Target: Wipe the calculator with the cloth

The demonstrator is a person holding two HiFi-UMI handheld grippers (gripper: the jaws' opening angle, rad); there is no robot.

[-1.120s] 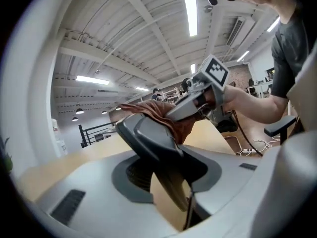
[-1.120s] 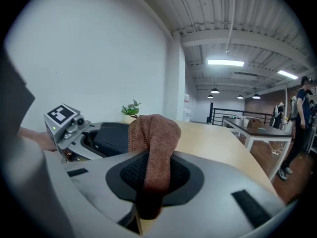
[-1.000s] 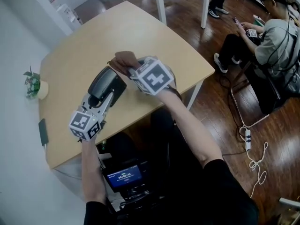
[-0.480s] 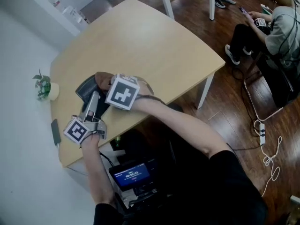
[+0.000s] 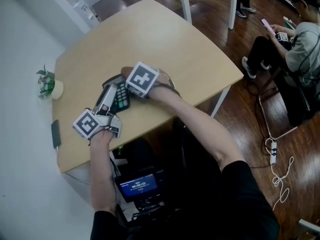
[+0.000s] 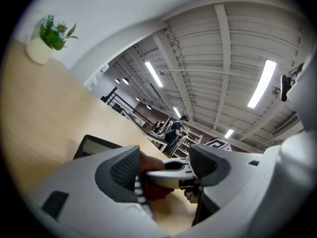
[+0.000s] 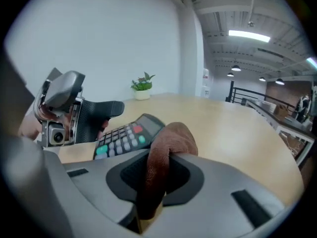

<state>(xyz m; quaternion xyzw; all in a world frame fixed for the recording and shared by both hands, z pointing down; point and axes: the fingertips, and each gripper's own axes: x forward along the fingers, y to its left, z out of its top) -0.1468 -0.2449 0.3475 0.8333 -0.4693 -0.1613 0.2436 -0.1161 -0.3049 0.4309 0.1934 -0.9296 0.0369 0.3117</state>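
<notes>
- Light wood bench [image 5: 165, 39], curved front edge, white legs; white wall [image 5: 20, 59] along its left side.
- Small potted plant [image 5: 48, 85] on the bench near the wall.
- Dark plank floor [image 5: 240, 129]; white power strip [image 5: 273, 151] and cable on it.
- Seated person [image 5: 300, 49] at far right.
- Ceiling [image 6: 208, 58]: white beams, strip lights [image 6: 261, 83] lit.

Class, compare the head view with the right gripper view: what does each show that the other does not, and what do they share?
Only the head view: a seated person and a power strip on the floor. Only the right gripper view: the right tool pinching the brown cloth between its jaws. Both: the calculator, the potted plant and the wooden table.
</notes>
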